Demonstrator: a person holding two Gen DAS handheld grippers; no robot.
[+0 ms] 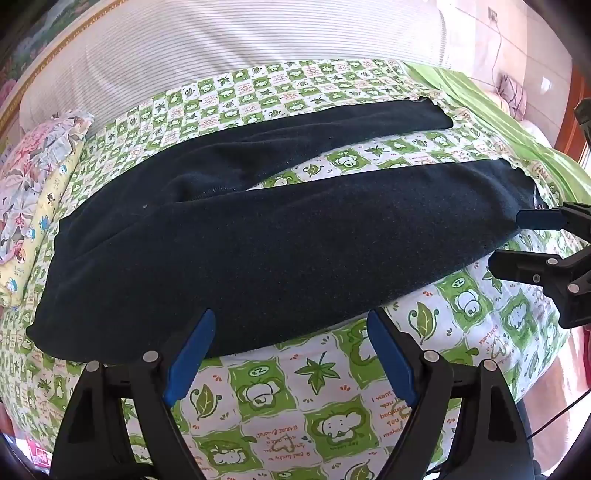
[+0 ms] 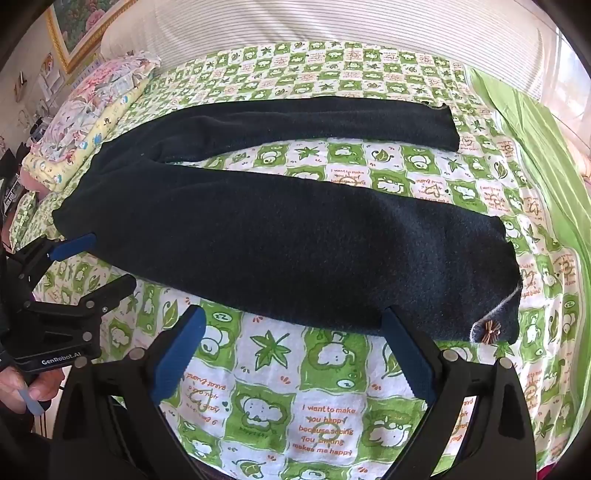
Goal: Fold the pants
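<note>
The dark pants [image 2: 280, 236] lie spread flat on the bed [image 2: 325, 398], both tools [image 1: 288, 354] [image 2: 291, 350] wide, empty, poised at the near leg's edge for folding.

A home bedroom: patterned bedsheet [image 2: 332, 406], stacked pillows [image 2: 92, 110], framed picture [image 2: 85, 26].

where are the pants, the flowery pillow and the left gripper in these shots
pants [image 2: 280, 236], right wrist view, middle of the near leg
flowery pillow [image 1: 33, 166], left wrist view, its top face
left gripper [image 1: 291, 350], left wrist view, midway between its open blue fingertips
</note>
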